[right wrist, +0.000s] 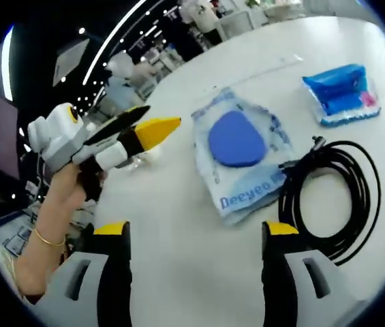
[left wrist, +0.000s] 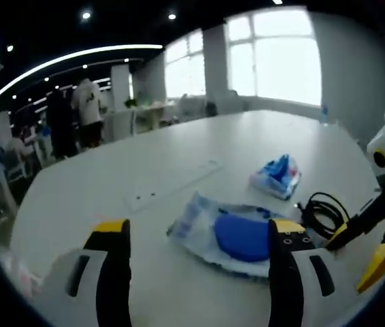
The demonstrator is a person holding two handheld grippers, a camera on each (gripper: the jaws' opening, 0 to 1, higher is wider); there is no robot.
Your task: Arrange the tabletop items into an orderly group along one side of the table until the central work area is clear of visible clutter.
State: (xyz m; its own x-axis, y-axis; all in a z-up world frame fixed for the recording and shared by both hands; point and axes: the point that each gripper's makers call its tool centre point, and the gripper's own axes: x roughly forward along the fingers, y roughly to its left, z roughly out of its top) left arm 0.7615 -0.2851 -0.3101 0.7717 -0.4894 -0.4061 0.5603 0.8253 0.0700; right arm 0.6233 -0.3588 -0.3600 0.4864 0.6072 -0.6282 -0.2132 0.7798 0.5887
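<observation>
- While both grippers hover above the white round table [left wrist: 178,157], the left gripper [left wrist: 195,266] has its jaws spread wide with nothing between them.
- Ahead of it lies a clear plastic pouch with a blue disc inside [left wrist: 236,235], flat on the table.
- Beyond the pouch sits a smaller blue-and-white packet [left wrist: 277,176], apart from it.
- Just beside the pouch rests a coiled black cable [right wrist: 332,197], its end touching the pouch's edge.
- The right gripper [right wrist: 195,272] is likewise open and empty, above bare tabletop near pouch and cable.
</observation>
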